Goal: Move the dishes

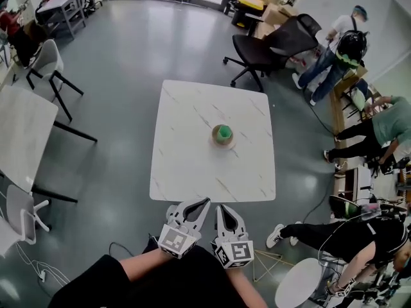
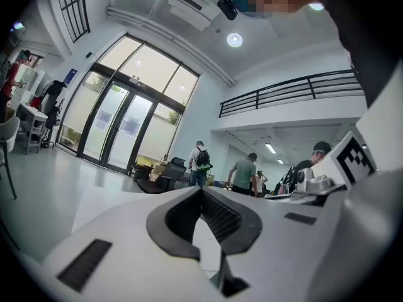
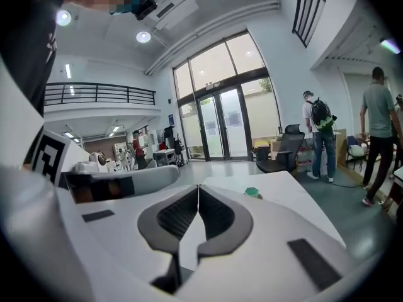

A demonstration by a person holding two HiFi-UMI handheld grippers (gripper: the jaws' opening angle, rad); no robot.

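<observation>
In the head view, a white, faintly veined square table fills the centre of the frame. A little right of its middle stands a small round tan bowl with something green inside, the only dish we can find. The left gripper and the right gripper sit side by side at bottom centre, below the table's near edge and well apart from the bowl. We judge the task not begun: the bowl is untouched, and the reach, the grasp and the move all remain. A black office chair and several people occupy the upper right and right edge.

In the left gripper view, the left gripper has its ribbed dark pads pressed together at the tips, with nothing between them. Tall glass doors stand at the left. The bowl does not show here.

In the right gripper view, the right gripper is likewise closed up and empty. This view gives what the left one lacks: the green of the bowl, just right of centre, on the table beyond the jaws. Only the head view shows the bowl's place on the table and both grippers together.
</observation>
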